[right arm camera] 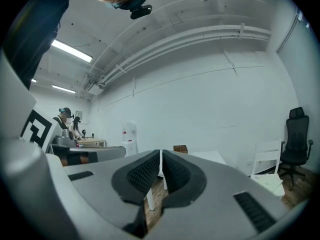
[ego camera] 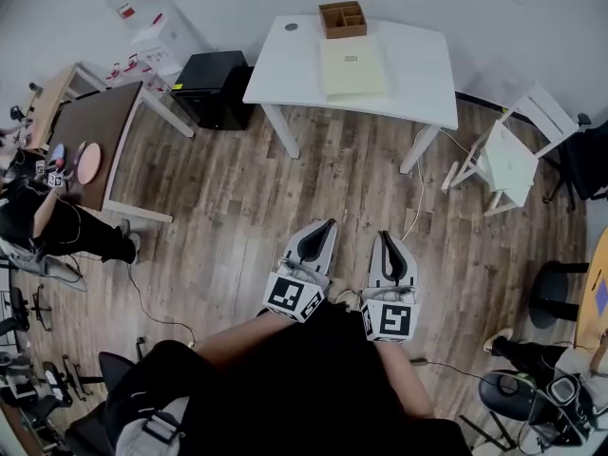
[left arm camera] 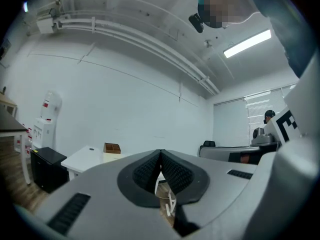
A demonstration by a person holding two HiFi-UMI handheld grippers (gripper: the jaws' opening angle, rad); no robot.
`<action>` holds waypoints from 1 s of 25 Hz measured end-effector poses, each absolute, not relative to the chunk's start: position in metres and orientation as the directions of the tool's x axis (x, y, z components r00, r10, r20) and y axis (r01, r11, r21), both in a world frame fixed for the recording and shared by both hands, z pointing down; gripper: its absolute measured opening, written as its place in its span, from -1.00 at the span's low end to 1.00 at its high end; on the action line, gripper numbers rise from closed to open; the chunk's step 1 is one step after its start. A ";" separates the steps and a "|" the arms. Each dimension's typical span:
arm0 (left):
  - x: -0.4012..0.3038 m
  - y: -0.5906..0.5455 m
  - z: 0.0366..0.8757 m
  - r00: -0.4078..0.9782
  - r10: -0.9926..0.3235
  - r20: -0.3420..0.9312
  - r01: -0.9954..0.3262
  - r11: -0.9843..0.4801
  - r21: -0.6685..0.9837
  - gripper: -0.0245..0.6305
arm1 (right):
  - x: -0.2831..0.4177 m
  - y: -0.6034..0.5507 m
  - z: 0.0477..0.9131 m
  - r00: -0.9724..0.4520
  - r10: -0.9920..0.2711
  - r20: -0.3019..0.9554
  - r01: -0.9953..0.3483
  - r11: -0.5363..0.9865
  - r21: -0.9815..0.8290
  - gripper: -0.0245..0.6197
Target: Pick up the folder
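A pale yellow folder [ego camera: 353,67] lies flat on the white table [ego camera: 418,74] at the far side of the room, just in front of a small brown wooden organiser [ego camera: 343,19]. My left gripper [ego camera: 326,228] and right gripper [ego camera: 387,241] are held side by side over the wooden floor, well short of the table, both pointing toward it. Both are shut with nothing between the jaws. In the left gripper view the table [left arm camera: 87,157] and organiser [left arm camera: 112,148] show small in the distance; the organiser [right arm camera: 180,149] also shows beyond the right gripper.
A black cabinet [ego camera: 217,87] stands left of the white table, and a brown table [ego camera: 95,131] is further left with a seated person [ego camera: 43,218] beside it. A white folding chair [ego camera: 508,155] stands at the right, with cables across the floor [ego camera: 418,198]. A black office chair [right arm camera: 295,144] is far right.
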State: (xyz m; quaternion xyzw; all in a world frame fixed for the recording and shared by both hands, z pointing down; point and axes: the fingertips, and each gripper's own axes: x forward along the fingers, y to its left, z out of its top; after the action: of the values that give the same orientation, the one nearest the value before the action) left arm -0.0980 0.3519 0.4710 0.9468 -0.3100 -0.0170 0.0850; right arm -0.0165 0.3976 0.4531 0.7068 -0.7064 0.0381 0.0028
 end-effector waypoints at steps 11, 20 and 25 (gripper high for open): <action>-0.070 0.231 0.468 0.839 -0.544 0.015 -0.537 -0.822 0.189 -0.88 | -0.021 0.243 0.455 -0.073 -0.992 0.106 -0.997 0.076 0.025 -0.81; -0.085 0.116 0.461 0.830 -0.558 0.011 -0.547 -0.810 0.211 -0.88 | -0.053 0.136 0.450 -0.122 -0.980 0.157 -0.985 0.139 0.101 -0.81; -0.084 0.072 0.457 0.841 -0.541 -0.007 -0.525 -0.820 0.228 -0.88 | -0.044 0.096 0.445 -0.083 -0.987 0.140 -0.991 0.096 0.090 -0.81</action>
State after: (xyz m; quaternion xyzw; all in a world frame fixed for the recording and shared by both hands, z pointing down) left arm -0.0840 0.0720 0.4568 0.9533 -0.2794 -0.0357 0.1091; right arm -0.0440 0.0964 0.4446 0.6721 -0.7357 0.0142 0.0825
